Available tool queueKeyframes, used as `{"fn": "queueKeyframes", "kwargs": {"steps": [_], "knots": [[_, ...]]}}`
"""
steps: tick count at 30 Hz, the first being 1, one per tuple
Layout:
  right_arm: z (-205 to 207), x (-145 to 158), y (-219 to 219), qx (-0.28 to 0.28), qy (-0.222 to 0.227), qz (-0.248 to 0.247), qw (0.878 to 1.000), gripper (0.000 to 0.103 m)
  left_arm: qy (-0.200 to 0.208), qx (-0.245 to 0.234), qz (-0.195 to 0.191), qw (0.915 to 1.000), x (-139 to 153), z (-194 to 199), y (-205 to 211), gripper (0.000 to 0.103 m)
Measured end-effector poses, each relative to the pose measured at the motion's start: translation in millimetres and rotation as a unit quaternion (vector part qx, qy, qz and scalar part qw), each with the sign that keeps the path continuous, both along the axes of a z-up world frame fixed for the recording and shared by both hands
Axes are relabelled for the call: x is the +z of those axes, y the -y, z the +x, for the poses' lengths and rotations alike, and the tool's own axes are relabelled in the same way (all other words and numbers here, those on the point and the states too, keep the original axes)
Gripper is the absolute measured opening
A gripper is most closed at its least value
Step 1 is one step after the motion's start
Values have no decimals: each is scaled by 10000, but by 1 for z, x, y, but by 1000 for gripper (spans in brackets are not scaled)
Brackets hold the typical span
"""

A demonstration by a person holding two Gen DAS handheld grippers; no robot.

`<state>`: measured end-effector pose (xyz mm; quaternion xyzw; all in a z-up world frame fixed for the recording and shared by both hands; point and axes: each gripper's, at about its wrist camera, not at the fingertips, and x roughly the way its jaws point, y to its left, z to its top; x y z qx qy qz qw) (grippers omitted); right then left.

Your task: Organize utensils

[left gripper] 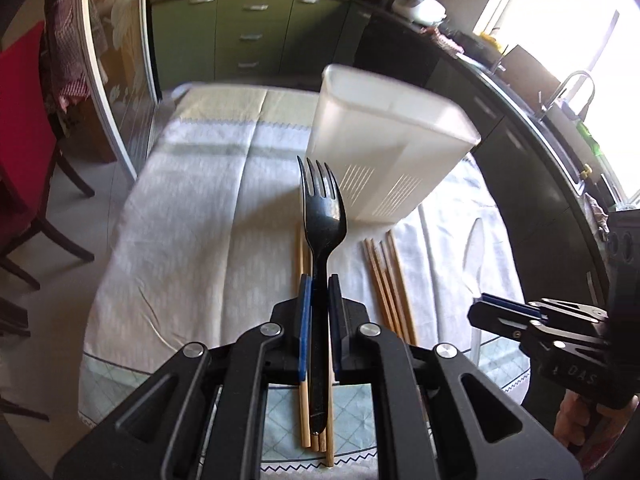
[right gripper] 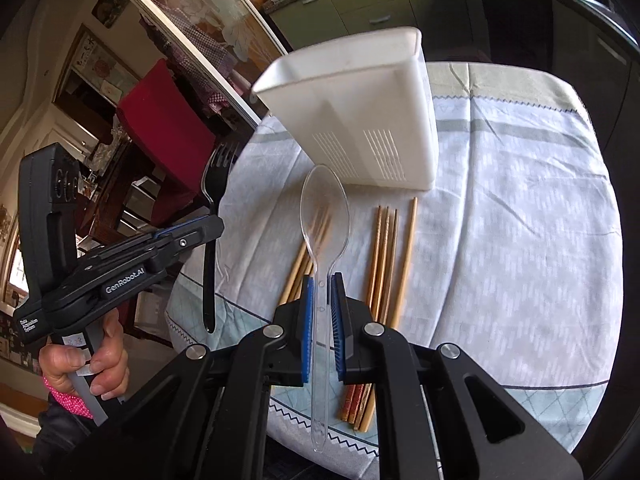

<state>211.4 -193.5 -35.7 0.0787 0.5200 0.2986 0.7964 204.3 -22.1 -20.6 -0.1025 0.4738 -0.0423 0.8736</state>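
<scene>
My left gripper (left gripper: 319, 280) is shut on the handle of a black plastic fork (left gripper: 322, 208), tines pointing up and away, held above the table. The same left gripper (right gripper: 212, 220) and fork (right gripper: 216, 178) show at the left of the right wrist view. My right gripper (right gripper: 323, 280) is shut on the stem of a clear plastic spoon (right gripper: 325, 210), bowl forward. Beyond both stands a white slotted utensil holder (left gripper: 384, 144) (right gripper: 360, 116) on the tablecloth. Bamboo chopsticks (left gripper: 386, 284) (right gripper: 384, 256) lie in loose groups under and beside the grippers. The right gripper (left gripper: 500, 314) shows at the right edge.
The table is covered with a pale patterned cloth (left gripper: 192, 216) (right gripper: 520, 208). A red chair (left gripper: 24, 136) (right gripper: 160, 120) stands to the left. Green cabinets (left gripper: 248, 32) and a dark counter with a sink (left gripper: 560, 120) run behind and to the right. A hand (right gripper: 88, 364) grips the left tool's handle.
</scene>
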Motion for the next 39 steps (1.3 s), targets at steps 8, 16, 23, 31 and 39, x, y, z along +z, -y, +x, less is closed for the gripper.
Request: {"fn": "queueKeyframes", "kwargs": {"steps": [8,16,23,31,39], "knots": [[-6,64,17,-240,1012,320,9941,10,1958,-355,-230,9797,90,41,12,8],[-3,82,41,-498,1413,427,9878,10,2981,-195,-136,9542,84,114,27,8],[16,90,42,-659,1793,444,9806,10,2868,-102,324,9574,41,134,35,8],[43,110,21,-951,2414,435,9648,10,2700,-225,496,9613,17,126,27,21],[81,135,2,-1572,3257,583,9305,10,2545,-236,238,9665,23,106,11,29]]}}
